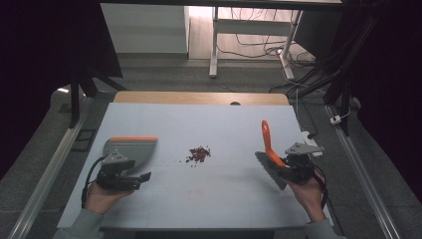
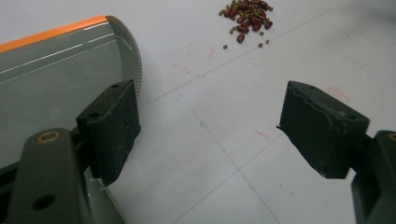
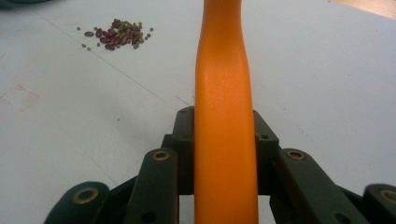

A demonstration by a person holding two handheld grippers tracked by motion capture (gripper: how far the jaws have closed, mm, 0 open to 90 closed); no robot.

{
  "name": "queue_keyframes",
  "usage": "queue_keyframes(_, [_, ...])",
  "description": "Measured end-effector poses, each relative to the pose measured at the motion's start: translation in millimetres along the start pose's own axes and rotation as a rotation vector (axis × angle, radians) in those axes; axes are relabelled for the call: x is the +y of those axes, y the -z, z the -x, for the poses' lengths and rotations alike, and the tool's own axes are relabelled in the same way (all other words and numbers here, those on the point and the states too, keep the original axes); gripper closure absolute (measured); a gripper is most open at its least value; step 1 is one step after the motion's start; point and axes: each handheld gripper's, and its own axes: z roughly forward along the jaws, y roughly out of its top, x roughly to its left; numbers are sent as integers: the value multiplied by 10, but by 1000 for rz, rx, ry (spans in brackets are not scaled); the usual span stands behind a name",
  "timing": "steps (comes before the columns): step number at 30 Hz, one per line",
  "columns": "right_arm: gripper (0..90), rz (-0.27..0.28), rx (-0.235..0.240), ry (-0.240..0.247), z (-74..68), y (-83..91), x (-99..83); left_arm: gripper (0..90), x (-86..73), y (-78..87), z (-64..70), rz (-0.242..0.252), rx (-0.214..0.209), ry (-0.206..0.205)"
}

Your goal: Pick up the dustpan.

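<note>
**Brush in hand, dustpan waiting, beans in the middle**

The table [image 1: 164, 199] is a broad pale sheet, bare but for three things set in a row across it, which suits a sweep from one side toward the other.

The dustpan [image 1: 130, 148] lies flat at the left, grey with an orange strip along its far edge. In the left gripper view its curved rim [image 2: 133, 60] faces toward the spill, so the pan seems laid out to receive whatever is pushed that way. The left gripper [image 1: 142, 178] hovers just beside the pan's near end with its jaws spread wide and nothing between them; one pad [image 2: 114, 126] stands at the pan's edge, the other well apart over bare table. I judge it is poised to take hold of the pan and steady it.

The brush [image 1: 268, 144] is at the right, its orange handle rising up and its dark bristles [image 1: 266, 167] angled down to the table. The right gripper [image 1: 291, 169] has its jaws pressed against the handle [image 3: 224, 121] from both sides, low on the handle, which likely gives firm control of the bristle end.

The beans [image 1: 199, 153], a small heap of dark red and greenish ones with a few strays, sit between pan and brush, apart from both, not yet swept.
</note>
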Motion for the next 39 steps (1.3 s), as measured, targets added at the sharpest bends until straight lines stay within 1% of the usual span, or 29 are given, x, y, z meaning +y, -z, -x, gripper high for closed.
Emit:
queue_keyframes(19, [706, 13, -11, 14, -31, 14, 6, 213, 13, 19, -1, -6, 2, -16])
queue_keyframes(25, [706, 19, -9, 25, -50, 19, 20, 216, 41, 47, 21, -2, 3, -35])
queue_keyframes(27, [706, 18, -7, 27, -52, 14, 21, 216, 56, 54, 29, -3, -1, -36])
queue_keyframes(30, [706, 14, -4, 29, -48, 7, 13, 217, 87, 76, 55, -6, 1, -50])
queue_keyframes(34, [706, 13, -7, 25, -38, 4, 7, 218, 139, 113, 92, -13, 12, -67])
queue_keyframes(39, [706, 13, -6, 20, -20, 6, 1, 218, 251, 135, 99, -20, 18, -62])
